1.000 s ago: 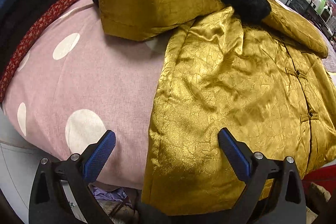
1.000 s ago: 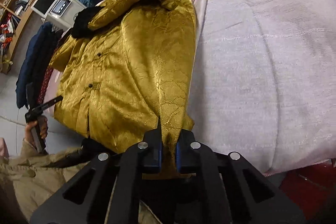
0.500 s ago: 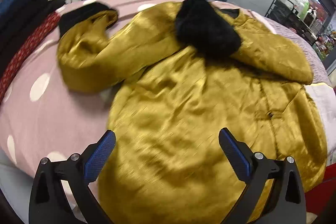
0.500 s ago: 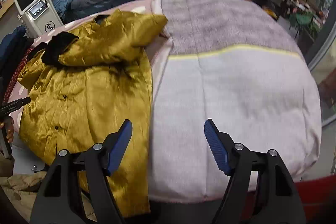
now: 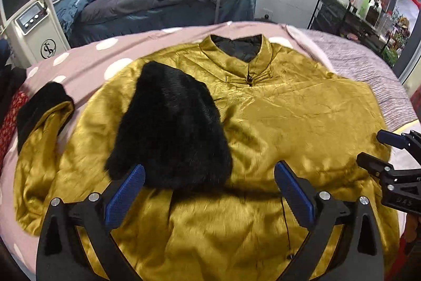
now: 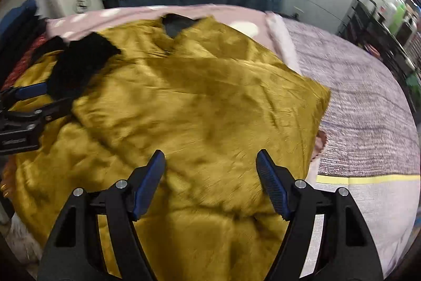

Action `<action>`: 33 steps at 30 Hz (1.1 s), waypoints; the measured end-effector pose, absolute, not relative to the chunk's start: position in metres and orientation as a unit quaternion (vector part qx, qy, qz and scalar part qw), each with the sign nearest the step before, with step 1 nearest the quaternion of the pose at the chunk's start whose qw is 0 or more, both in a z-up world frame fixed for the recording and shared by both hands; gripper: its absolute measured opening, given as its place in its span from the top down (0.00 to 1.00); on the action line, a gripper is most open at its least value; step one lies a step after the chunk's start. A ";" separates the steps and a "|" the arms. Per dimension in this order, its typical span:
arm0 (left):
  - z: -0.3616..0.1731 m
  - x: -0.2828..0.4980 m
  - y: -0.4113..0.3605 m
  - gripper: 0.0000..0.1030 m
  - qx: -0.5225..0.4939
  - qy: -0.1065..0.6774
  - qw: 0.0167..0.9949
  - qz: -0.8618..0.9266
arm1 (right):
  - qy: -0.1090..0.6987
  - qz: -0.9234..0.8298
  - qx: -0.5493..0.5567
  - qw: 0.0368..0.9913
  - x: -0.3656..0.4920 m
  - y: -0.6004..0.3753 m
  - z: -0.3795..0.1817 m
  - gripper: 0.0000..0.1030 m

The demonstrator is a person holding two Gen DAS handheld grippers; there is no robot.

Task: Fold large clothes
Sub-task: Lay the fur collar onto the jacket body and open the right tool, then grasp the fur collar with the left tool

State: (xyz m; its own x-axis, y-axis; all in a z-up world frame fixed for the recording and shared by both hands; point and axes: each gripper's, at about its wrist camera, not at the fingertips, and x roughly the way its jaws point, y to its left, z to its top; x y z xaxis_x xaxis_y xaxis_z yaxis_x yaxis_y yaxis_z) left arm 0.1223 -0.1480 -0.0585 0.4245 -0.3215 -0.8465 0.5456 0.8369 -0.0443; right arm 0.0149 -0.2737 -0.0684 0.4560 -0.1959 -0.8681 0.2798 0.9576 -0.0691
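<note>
Golden satin, the padded jacket [image 5: 263, 123] is lying flat on the bed [image 5: 86, 62], looking slippery and bulky; both grippers [image 5: 209, 188] [image 6: 210, 181] are hovering spread, empty. Seams and fur cuff [image 5: 171, 123] are seeming the safest holds.

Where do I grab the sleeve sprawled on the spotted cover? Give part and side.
Probably the gold cloth just behind the black fur cuff of the sprawled sleeve, with the left tongs coming from its outer, left edge. That end lies free beside the jacket, and the thick cuff should keep the cloth from slipping out.
</note>
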 end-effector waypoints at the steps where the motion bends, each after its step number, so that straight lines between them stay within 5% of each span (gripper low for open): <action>1: -0.068 0.129 -0.156 0.06 0.131 0.480 0.829 -0.255 | 0.513 -0.154 0.041 0.843 0.018 -0.281 -0.079 0.30; 8: -0.133 0.125 -0.170 0.05 0.193 0.509 0.799 -0.256 | 0.498 -0.174 0.004 0.850 0.008 -0.283 -0.126 0.27; 16: -0.135 0.129 -0.165 0.05 0.183 0.512 0.799 -0.259 | 0.480 -0.230 -0.023 0.847 0.011 -0.272 -0.133 0.05; 21: -0.135 0.122 -0.159 0.05 0.175 0.487 0.816 -0.258 | 0.474 -0.231 -0.007 0.850 0.006 -0.278 -0.132 0.05; 33: -0.040 0.095 -0.044 0.06 0.016 0.417 0.867 -0.272 | 0.388 -0.190 0.086 0.898 -0.062 -0.255 -0.056 0.05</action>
State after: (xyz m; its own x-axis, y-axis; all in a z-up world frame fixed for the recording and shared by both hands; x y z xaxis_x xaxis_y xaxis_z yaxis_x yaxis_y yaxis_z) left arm 0.0955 -0.0445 -0.0403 0.5050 -0.4573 -0.7321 0.4848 0.8520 -0.1978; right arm -0.0622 -0.2552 -0.0562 0.6268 -0.2736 -0.7296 0.4072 0.9133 0.0074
